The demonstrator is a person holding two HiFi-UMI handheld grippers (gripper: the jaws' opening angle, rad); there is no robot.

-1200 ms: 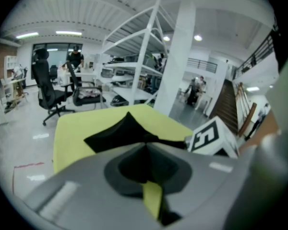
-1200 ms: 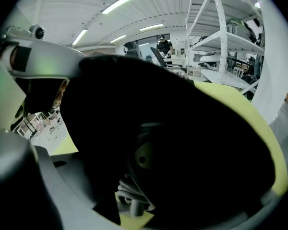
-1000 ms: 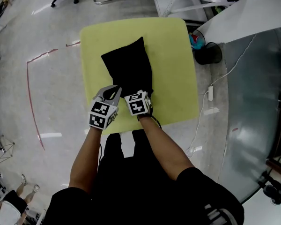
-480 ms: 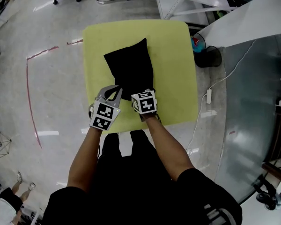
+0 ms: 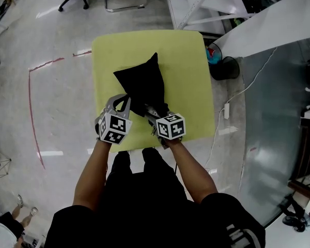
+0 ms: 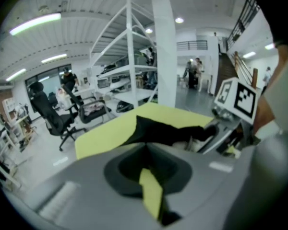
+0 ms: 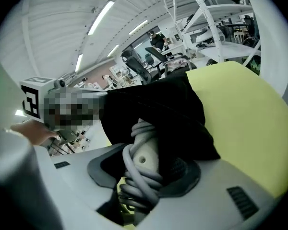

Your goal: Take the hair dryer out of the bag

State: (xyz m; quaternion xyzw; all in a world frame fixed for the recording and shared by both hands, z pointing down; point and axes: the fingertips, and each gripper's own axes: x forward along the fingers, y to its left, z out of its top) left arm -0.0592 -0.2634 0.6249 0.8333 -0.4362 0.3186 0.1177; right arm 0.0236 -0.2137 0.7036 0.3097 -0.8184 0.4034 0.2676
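Hair dryer point(image 7: 145, 155): white, handle wound with grey cord point(image 7: 134, 183); handle sits between the fingers of the right gripper point(image 5: 154, 113), which have just been closing and clamp it; body lies beyond the fingertips, inside the mouth of the black bag point(image 5: 142, 84); left gripper point(image 5: 125, 101): fingers pressed together on the bag's near edge, just beside the right fingers; bag lies on yellow-green counter point(image 5: 188, 71).

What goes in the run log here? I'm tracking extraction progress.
left gripper: shut on black bag edge | right gripper: jaws just closed on cord-wrapped hair dryer | dryer: partly out
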